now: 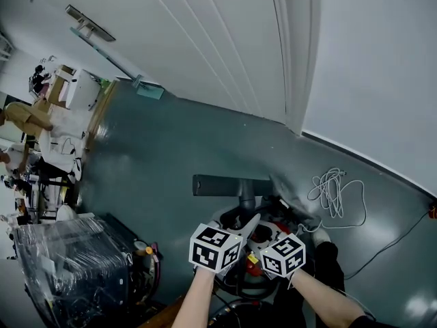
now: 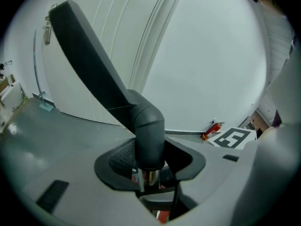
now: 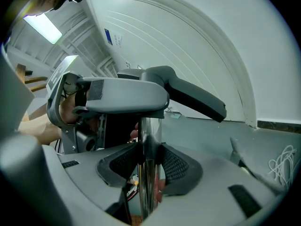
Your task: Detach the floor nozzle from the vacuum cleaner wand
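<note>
The dark grey floor nozzle (image 1: 232, 184) lies across the green floor, and its neck (image 1: 247, 201) runs down toward me into the chrome wand. In the left gripper view the neck (image 2: 149, 131) stands between the jaws of my left gripper (image 2: 150, 163), which is shut on it just above the chrome wand (image 2: 149, 177). My right gripper (image 3: 149, 163) is shut on the wand (image 3: 149, 145) a little lower; both textured pads press the tube. The left gripper's grey jaw (image 3: 120, 95) shows just above it. In the head view both marker cubes sit side by side over the vacuum body (image 1: 254, 265).
A white cable coil (image 1: 334, 193) lies on the floor to the right, and a dark cord runs beyond it. Plastic-wrapped gear (image 1: 68, 258) stands at the lower left. White wall panels (image 1: 225, 39) lie beyond the nozzle. A red fire extinguisher (image 2: 211, 130) rests by the wall.
</note>
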Tool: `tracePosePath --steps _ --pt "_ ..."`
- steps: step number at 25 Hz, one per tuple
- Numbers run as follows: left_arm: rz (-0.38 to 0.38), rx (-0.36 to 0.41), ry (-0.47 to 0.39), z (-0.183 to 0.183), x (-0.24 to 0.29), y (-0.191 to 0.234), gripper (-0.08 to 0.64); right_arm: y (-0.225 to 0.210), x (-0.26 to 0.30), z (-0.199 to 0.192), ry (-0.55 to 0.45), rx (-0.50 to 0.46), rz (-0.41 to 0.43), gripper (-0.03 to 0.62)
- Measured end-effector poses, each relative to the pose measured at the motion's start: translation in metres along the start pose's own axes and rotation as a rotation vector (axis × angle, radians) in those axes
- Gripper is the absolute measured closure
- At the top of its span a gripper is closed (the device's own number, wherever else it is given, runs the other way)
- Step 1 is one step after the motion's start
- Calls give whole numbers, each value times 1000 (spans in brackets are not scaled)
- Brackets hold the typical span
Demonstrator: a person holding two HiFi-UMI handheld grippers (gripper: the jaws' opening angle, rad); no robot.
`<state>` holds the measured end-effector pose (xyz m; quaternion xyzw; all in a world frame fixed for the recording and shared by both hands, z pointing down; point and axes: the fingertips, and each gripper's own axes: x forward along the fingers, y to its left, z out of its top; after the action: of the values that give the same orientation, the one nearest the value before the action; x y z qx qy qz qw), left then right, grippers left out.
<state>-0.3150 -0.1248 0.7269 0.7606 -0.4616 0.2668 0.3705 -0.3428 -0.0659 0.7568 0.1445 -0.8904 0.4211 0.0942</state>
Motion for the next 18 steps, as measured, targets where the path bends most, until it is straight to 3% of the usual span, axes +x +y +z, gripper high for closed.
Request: tracePosePath --steps 7,12,18 --pt "40 10 17 0 -1 1 377 1 1 -1 26 4 11 433" --pt "24 -87 25 0 -2 3 377 2 0 -2 18 2 -8 433" --pt "108 47 38 1 -6 -2 379 5 -2 -3 31 10 5 434"
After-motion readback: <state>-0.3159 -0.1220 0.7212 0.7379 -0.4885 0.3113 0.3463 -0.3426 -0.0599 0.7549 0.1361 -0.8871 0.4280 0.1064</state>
